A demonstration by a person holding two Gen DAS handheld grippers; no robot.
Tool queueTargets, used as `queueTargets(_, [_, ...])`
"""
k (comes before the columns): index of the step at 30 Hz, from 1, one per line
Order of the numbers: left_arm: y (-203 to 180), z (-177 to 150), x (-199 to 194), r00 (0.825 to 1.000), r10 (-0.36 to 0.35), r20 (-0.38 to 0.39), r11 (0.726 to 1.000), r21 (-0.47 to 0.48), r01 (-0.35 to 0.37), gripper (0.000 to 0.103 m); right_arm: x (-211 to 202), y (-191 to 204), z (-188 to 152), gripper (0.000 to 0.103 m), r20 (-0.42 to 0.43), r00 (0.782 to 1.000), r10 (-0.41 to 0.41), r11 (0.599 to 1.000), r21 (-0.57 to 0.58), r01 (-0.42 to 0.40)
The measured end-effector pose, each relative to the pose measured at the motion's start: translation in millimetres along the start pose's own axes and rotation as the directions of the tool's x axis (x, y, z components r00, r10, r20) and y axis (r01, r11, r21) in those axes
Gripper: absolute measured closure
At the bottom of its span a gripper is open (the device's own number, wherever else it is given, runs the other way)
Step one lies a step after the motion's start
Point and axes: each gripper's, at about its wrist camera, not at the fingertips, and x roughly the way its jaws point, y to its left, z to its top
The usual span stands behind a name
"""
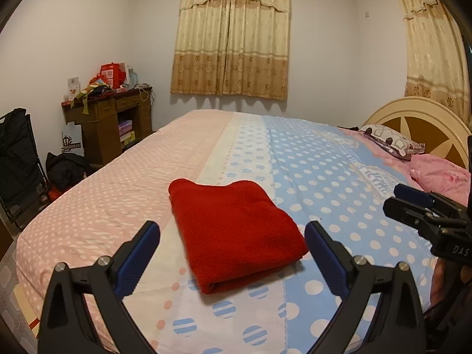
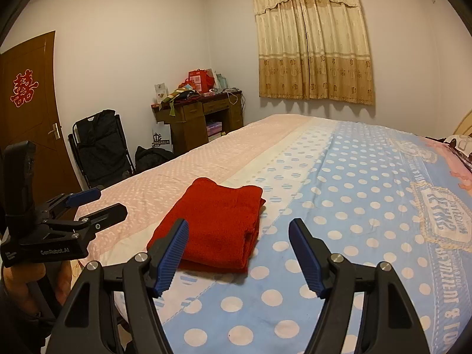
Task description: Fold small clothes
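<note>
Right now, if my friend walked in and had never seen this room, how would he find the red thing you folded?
Look at the big bed with the polka-dot cover, pink on one side and blue on the other. Near its front edge, where the white stripe runs between those colours, lies the folded red cloth. It is the only plain, bright red thing on the bed, a neat fuzzy rectangle with no dots.

Desk [image 1: 109, 118], curtains [image 1: 231, 35], pillow [image 1: 389, 141]
</note>
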Motion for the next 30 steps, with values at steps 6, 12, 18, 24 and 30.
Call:
queueTargets(6, [-1.1,0.3,-0.2,1.0,-0.002,0.003,1.0,0.002,0.002,0.002,-3.6,2.3,-0.5,0.032,0.006,1.0,0.0,1.0,-0.004,0.0])
queueTargets(12, [-1.2,0.4,-0.6,1.0,-0.004,0.0,1.0,0.001,0.004,0.002,-4.0,2.0,-2.4,0.032,-0.004,1.0,0.002,1.0,-0.005,-0.002])
queueTargets(18, [-4.0,0.2,-1.1,1.0,-0.003,-0.01,1.0,0.006,0.003,0.002,-5.6,-2.3,-2.3,0.031,-0.006,1.0,-0.002,1.0,0.001,0.002])
queueTargets(24, [-3.2,0.4,-0.4,1.0,-0.005,-0.013,1.0,0.008,0.005,0.002,-5.9,-1.2,-1.2,0.031,-0.004,1.0,-0.005,1.0,-0.003,0.005])
queueTargets(30, [-0.3,0.9,-0.4,1.0,-0.017,-0.014,1.0,-0.017,0.017,0.0,-3.3,2.2,-3.0,0.031,-0.013,1.0,0.004,1.0,-0.016,-0.004])
